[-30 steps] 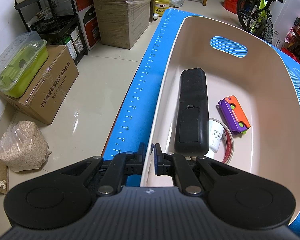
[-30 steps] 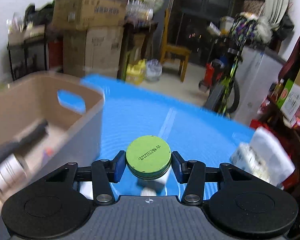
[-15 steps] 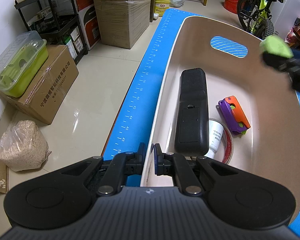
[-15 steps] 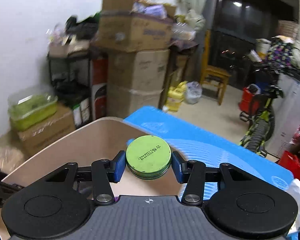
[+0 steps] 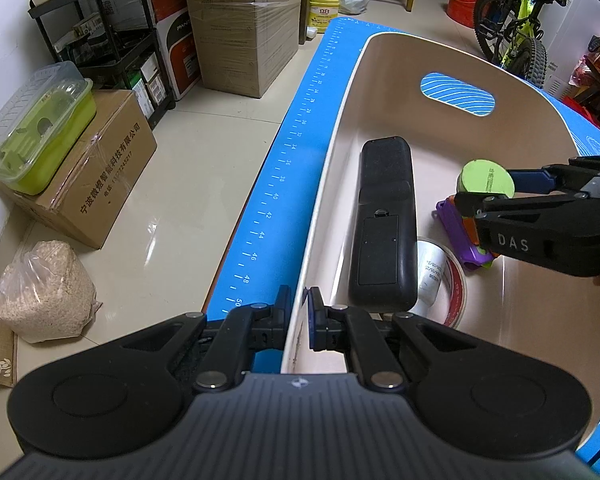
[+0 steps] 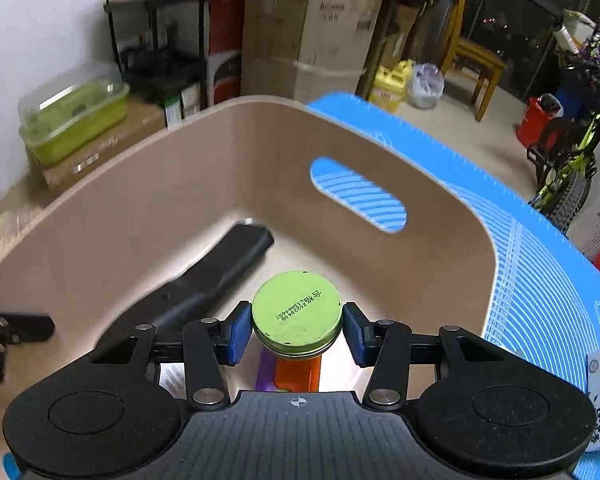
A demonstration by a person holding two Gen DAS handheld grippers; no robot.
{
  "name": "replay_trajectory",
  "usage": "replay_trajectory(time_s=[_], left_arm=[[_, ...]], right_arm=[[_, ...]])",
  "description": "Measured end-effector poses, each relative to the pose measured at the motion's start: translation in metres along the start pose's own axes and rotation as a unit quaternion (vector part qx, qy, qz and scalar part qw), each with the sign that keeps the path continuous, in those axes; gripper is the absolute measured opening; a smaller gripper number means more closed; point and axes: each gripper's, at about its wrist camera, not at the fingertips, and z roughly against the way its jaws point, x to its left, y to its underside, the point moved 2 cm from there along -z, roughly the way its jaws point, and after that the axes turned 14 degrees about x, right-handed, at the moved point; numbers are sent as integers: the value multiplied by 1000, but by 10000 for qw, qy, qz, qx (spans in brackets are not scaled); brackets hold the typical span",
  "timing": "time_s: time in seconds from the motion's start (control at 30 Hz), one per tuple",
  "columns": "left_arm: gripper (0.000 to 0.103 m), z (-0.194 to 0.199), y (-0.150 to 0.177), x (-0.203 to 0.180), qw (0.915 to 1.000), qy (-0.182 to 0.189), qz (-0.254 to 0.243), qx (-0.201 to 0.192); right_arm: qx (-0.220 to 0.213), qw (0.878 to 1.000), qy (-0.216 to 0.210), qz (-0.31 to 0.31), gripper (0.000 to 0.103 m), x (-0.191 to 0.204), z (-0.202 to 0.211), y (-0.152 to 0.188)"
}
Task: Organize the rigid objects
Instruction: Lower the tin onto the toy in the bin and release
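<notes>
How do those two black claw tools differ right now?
The left gripper is pinched shut on the beige bin's wall; the right gripper stands wider, holding a green-lidded jar. Left sits at the rim; right hangs over the bin's inside. Both have blue-padded fingers.

Beige bin (image 5: 336,168) interior: the far end below the handle slot (image 5: 457,94) is bare floor, open to entry. Near end is occupied by a black remote (image 5: 384,224) along the left wall, tape roll (image 5: 458,280), white bottle (image 5: 432,272) and purple-orange toy (image 5: 460,232).
</notes>
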Motion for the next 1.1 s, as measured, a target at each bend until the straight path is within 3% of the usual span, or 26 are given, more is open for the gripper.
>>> replay_trajectory(time_s=[0.43, 0.6, 0.77, 1.1], left_arm=[[10, 0, 0, 1, 10000, -6, -3, -14], [10, 0, 0, 0, 10000, -12, -2, -13], [10, -1, -1, 1, 10000, -11, 4, -10], [10, -1, 0, 1, 10000, -2, 7, -2]], right_arm=[[1062, 9940, -249, 57, 54, -3, -26, -6], [1170, 9929, -195, 127, 54, -1, -30, -7], [1062, 9942, -136, 113, 65, -3, -24, -6], [445, 9988, -110, 187, 68, -3, 12, 3]])
